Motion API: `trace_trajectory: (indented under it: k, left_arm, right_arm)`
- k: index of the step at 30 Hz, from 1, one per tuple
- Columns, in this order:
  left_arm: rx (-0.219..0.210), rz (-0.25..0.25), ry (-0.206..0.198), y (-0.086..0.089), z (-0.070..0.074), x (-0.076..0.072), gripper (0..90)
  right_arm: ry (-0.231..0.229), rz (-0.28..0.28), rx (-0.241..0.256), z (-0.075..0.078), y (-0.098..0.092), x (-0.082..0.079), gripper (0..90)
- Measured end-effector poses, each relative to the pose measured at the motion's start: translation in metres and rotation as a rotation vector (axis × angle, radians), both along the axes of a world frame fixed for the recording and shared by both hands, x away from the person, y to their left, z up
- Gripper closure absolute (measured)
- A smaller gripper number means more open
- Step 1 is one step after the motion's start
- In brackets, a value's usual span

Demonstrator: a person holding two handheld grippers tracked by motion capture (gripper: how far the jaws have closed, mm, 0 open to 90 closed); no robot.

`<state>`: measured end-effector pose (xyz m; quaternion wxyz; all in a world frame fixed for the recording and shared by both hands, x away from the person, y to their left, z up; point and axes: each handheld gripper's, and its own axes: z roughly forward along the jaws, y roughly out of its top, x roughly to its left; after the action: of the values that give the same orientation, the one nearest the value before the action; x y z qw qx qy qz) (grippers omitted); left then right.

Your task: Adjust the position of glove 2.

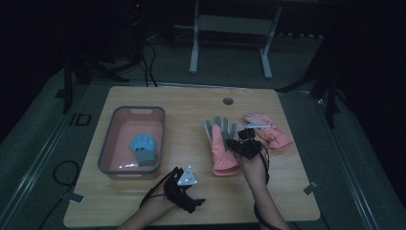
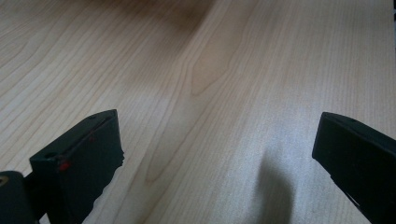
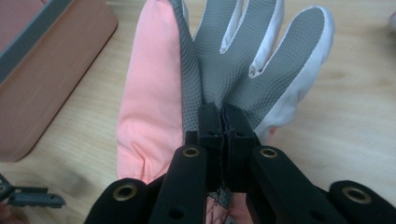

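Observation:
A pink glove with a grey palm (image 1: 219, 143) lies palm-up in the middle of the table, fingers pointing away from me. My right gripper (image 1: 245, 140) rests on that glove's right side. In the right gripper view its jaws are shut (image 3: 223, 122) on a pinch of the grey palm fabric (image 3: 224, 70). A second pink glove (image 1: 268, 130) lies just to the right. A blue glove (image 1: 143, 148) lies inside the pink bin (image 1: 109, 139). My left gripper (image 1: 184, 188) sits near the table's front edge. Its jaws stand open (image 2: 217, 135) over bare wood, holding nothing.
The pink bin with its grey rim stands at the table's left; its corner (image 3: 42, 79) is close to the held glove. A round cable hole (image 1: 228, 101) sits at the table's back. A white desk frame (image 1: 230, 28) stands on the floor beyond.

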<state>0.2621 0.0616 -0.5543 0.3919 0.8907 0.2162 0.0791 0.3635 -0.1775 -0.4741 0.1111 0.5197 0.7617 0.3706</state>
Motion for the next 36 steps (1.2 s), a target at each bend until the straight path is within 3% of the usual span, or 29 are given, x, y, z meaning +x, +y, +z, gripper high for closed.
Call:
trace_trajectory:
  k: [9,12,16,19,22,27,32,34,36]
  left_arm:
    - [-0.001,-0.009,0.005,0.0,0.0,-0.001,1.8]
    - [-0.001,-0.015,0.009,0.0,0.0,-0.001,1.8]
    - [0.0,-0.017,0.01,0.0,-0.001,-0.001,1.8]
    - [-0.003,-0.015,0.01,-0.001,-0.001,-0.002,1.8]
    - [-0.012,-0.019,0.005,-0.001,-0.001,-0.002,1.8]
    - [-0.01,-0.028,0.004,-0.001,-0.001,-0.004,1.8]
    - [-0.01,-0.03,0.008,-0.001,-0.001,-0.003,1.8]
    - [-0.008,-0.028,0.004,-0.001,-0.001,-0.002,1.8]
    - [-0.006,-0.023,0.002,-0.001,-0.001,-0.003,1.8]
  right_arm:
    - [0.04,-0.048,-0.006,-0.03,0.009,-0.002,87.2]
    - [0.065,-0.07,-0.036,-0.048,0.011,0.002,85.5]
    - [0.064,-0.079,-0.013,-0.051,0.008,0.002,83.0]
    - [0.065,-0.072,0.0,-0.045,0.005,0.003,76.1]
    - [0.033,-0.068,0.006,-0.035,-0.001,0.001,70.0]
    - [-0.056,0.011,0.0,-0.018,-0.015,-0.001,64.7]
    - [-0.136,0.069,-0.024,-0.012,-0.048,0.002,64.5]
    - [-0.147,0.085,-0.021,-0.012,-0.055,0.003,64.5]
    - [-0.144,0.089,-0.055,-0.011,-0.076,0.01,65.6]
